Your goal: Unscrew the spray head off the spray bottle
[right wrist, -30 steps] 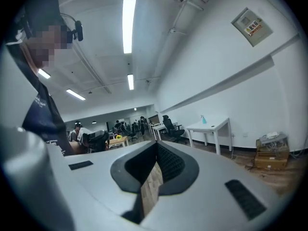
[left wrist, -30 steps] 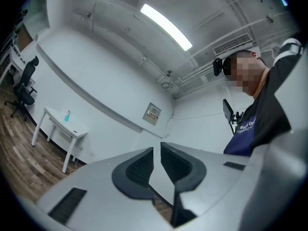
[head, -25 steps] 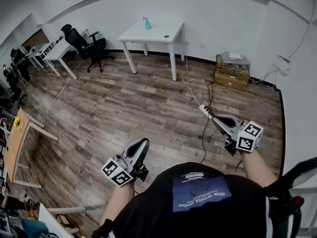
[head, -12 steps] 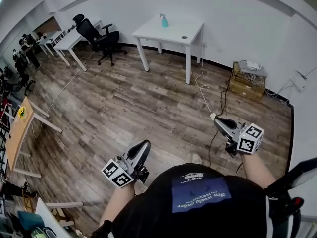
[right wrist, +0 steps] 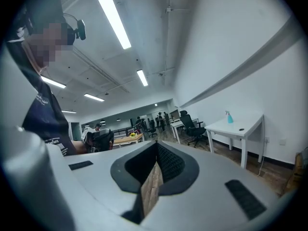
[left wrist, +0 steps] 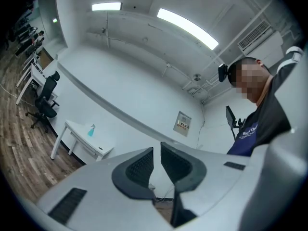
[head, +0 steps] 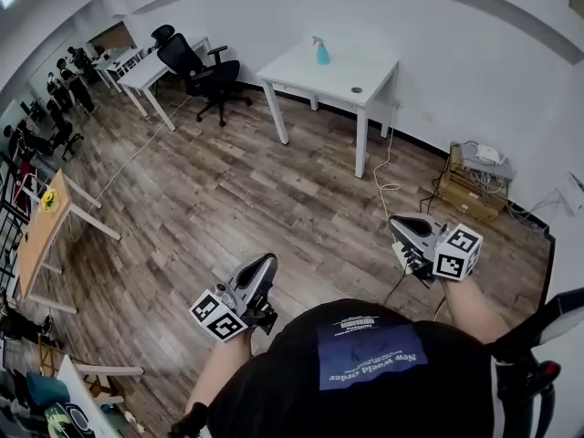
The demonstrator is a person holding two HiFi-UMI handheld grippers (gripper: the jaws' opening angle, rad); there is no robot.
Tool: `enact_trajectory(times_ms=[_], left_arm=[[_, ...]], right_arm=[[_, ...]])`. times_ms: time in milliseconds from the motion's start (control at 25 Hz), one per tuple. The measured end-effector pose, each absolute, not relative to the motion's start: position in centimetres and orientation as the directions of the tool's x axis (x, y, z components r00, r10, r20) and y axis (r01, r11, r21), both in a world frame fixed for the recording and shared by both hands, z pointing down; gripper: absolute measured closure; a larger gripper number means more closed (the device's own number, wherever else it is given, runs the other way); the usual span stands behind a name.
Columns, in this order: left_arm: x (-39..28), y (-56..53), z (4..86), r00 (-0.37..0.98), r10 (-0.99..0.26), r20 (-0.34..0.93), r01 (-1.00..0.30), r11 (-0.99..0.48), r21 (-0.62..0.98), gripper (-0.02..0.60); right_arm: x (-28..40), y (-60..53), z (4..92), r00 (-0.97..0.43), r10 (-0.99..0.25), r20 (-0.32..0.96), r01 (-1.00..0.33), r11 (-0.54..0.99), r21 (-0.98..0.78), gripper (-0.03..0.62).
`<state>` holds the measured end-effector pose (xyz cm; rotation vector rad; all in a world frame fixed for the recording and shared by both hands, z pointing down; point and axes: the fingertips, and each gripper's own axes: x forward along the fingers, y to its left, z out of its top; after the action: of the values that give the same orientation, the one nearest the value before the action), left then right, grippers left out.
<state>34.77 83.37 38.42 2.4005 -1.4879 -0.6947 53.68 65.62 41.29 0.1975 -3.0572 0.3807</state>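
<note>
A small teal spray bottle (head: 321,51) stands upright on a white table (head: 339,73) by the far wall, well ahead of both grippers. The left gripper view shows the bottle (left wrist: 91,130) small and far off, and so does the right gripper view (right wrist: 229,117). My left gripper (head: 265,265) is held low in front of the person's body, shut, with nothing between its jaws. My right gripper (head: 398,225) is held out at the right, shut and empty too. Both point roughly toward the table.
Wood floor lies between me and the table. A black office chair (head: 203,69) and more white desks stand at the back left. A cardboard box (head: 474,188) sits by the right wall, with a cable (head: 387,173) trailing over the floor. A wooden table (head: 38,237) is at the left.
The white table and the bottle have come nearer and shifted right in the head view as the person walks toward them. Both grippers stay shut and empty.
</note>
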Motion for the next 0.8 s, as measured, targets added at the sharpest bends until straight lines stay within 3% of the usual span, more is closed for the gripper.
enact_trajectory(times_ms=[480, 800], left_arm=[[30.1, 74.4, 40.1, 0.351, -0.902, -0.25, -0.781, -0.43, 0.454, 0.529], [18.6, 67.4, 40.1, 0.421, -0.864, -0.275, -0.741, -0.503, 0.445, 0.529]], right_arm=[[48.9, 55.6, 42.8, -0.989, -0.12, 0.091, -0.14, 0.955, -0.26, 0.597], [38.6, 49.8, 42.4, -0.975, -0.195, 0.104, -0.214, 0.948, -0.234, 0.597]])
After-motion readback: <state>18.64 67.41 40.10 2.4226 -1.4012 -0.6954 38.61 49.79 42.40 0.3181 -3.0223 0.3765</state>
